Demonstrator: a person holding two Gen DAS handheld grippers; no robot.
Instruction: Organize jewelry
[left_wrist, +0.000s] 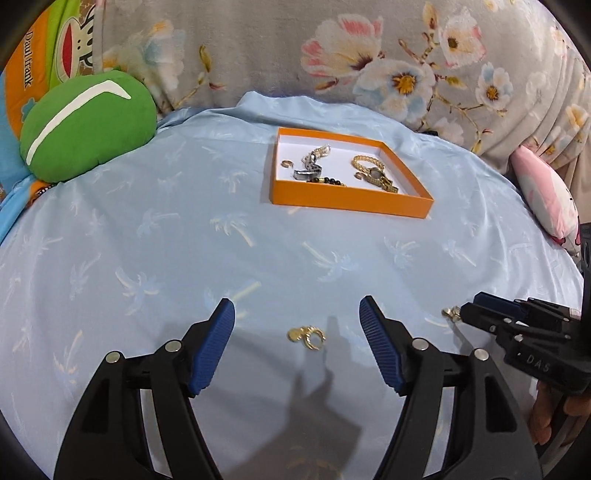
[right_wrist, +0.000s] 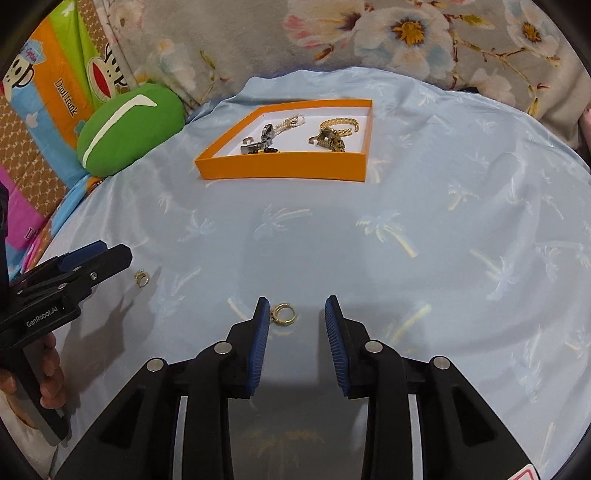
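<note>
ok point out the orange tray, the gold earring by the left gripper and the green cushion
orange tray (left_wrist: 347, 201): left wrist view, on its near outer wall
gold earring (left_wrist: 307, 336): left wrist view, on the hoop lying on the blue cloth
green cushion (left_wrist: 88, 125): left wrist view, on its green face

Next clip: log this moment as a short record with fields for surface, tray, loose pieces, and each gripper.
surface: light blue palm-print sheet
tray: shallow orange cardboard tray, holding a gold chain watch and a silver bracelet
loose pieces: two small gold earrings on the sheet, outside the tray
left gripper: open, one gold earring lying between its fingers, untouched
right gripper: open, other gold earring beside its left pad
background: green round cushion
</note>
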